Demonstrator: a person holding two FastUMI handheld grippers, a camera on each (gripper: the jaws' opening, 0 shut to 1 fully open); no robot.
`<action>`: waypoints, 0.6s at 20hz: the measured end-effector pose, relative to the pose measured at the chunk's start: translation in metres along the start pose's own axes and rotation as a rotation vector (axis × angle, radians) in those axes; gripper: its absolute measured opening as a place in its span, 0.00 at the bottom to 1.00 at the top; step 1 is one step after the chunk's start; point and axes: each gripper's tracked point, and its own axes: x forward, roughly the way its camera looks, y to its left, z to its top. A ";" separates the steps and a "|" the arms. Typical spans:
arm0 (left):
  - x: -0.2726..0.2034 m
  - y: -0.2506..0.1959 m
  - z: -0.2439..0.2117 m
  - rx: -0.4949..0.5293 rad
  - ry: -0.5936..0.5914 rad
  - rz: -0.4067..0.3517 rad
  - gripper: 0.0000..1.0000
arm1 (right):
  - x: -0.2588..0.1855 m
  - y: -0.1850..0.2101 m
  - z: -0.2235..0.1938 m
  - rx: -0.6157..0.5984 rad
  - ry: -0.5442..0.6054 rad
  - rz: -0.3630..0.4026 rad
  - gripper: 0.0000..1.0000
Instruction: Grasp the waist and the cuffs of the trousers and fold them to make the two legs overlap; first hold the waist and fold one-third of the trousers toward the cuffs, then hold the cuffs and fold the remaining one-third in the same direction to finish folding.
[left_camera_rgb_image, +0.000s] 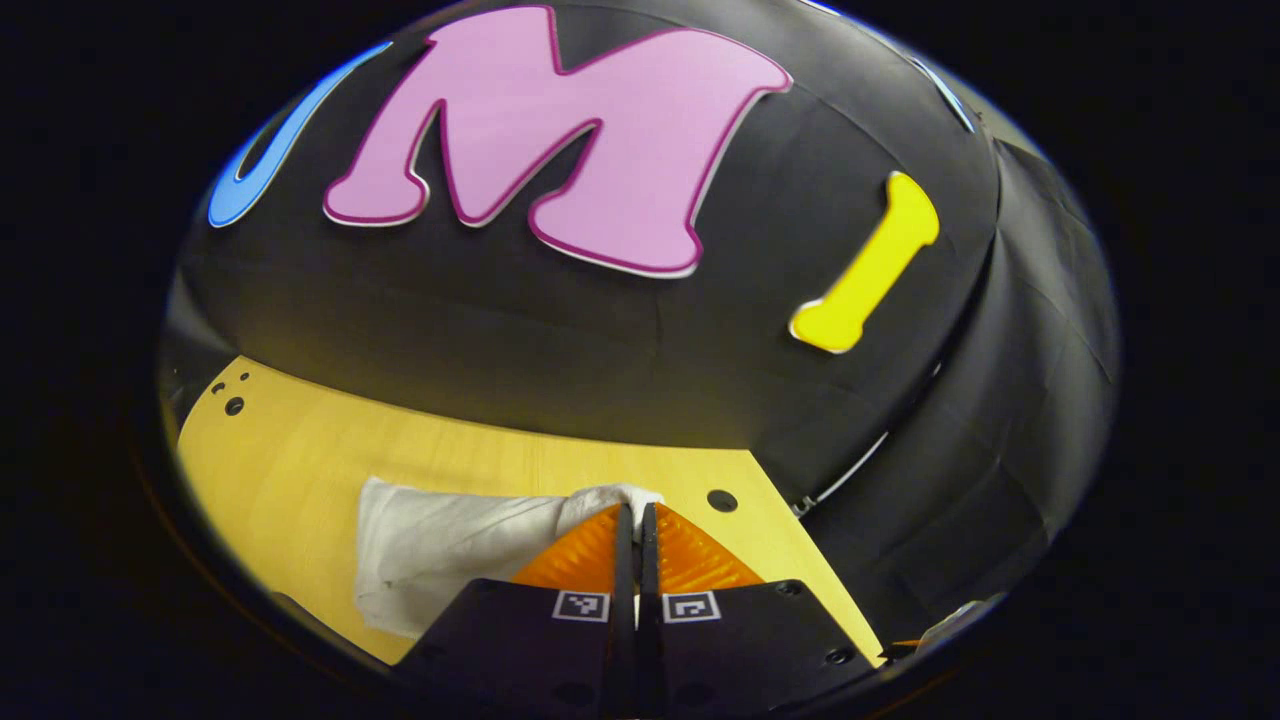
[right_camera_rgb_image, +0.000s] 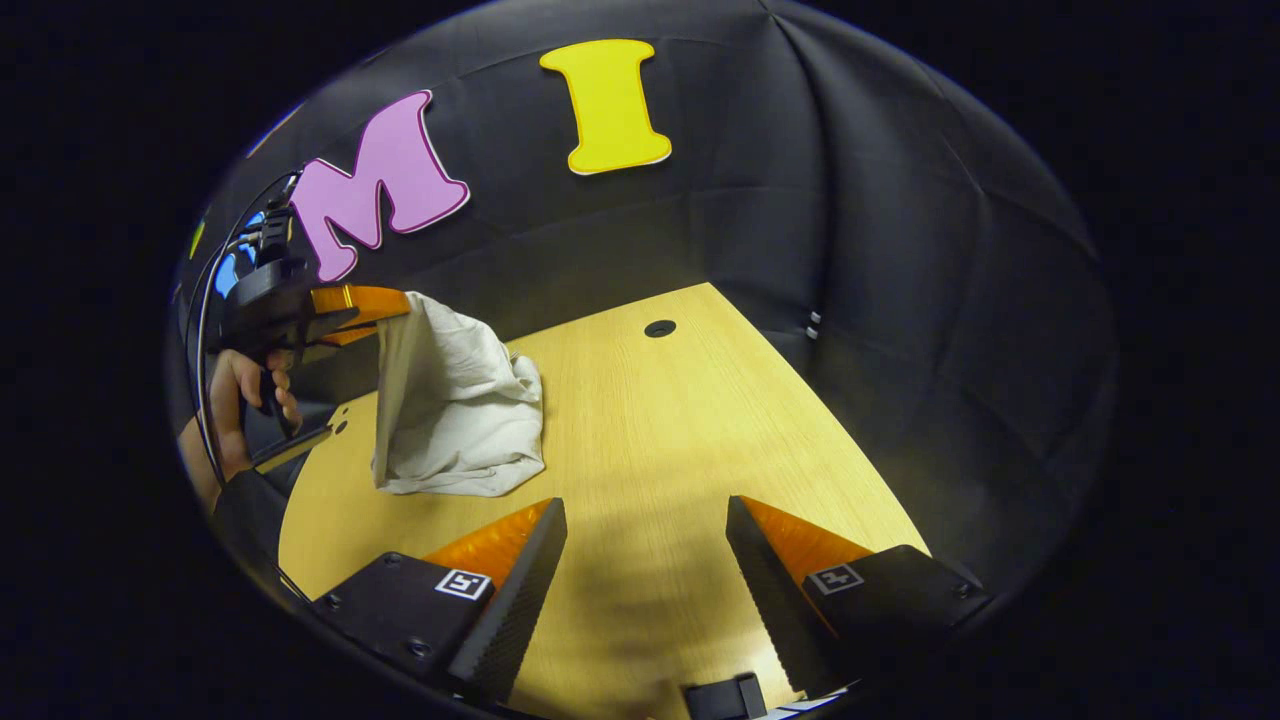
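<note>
Wooden tabletop (right_camera_rgb_image: 640, 430) stretching wide under everything, carrying the whole job. On it, toward the near-left part from the round hole (right_camera_rgb_image: 659, 328), the white trousers (right_camera_rgb_image: 460, 410): half in a heap on the wood, half hauled up in a hanging sheet. Lifted that way, most likely, to shake the cloth loose and find which end is waist and which is cuffs; from here, cannot tell which end is pinched. No neat fold anywhere yet, so by the look of it the legs-together step not done.

Left gripper (right_camera_rgb_image: 385, 310) up above the heap, a hand (right_camera_rgb_image: 235, 395) on its grip, fingers clamped on the top edge of the cloth. Same thing from the left gripper view: fingers (left_camera_rgb_image: 590, 550) pressed together with a white bunch of trousers (left_camera_rgb_image: 450, 550) nipped at the tips, the rest draping down to the wood on the side away from the hole.

Right gripper (right_camera_rgb_image: 645, 560) low over bare wood on the near side of the hole, well apart from the cloth, fingers spread wide and holding nothing. Ready, probably, to go in for the free end.
</note>
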 end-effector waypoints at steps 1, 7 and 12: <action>0.000 -0.006 -0.012 0.020 0.022 -0.004 0.05 | 0.000 -0.002 -0.003 0.001 0.006 0.002 0.99; 0.005 -0.017 -0.079 0.100 0.133 0.022 0.05 | 0.004 -0.005 -0.010 0.011 0.026 0.017 0.99; -0.001 -0.016 -0.107 0.060 0.178 0.014 0.15 | 0.000 0.001 -0.027 0.005 0.053 0.029 0.99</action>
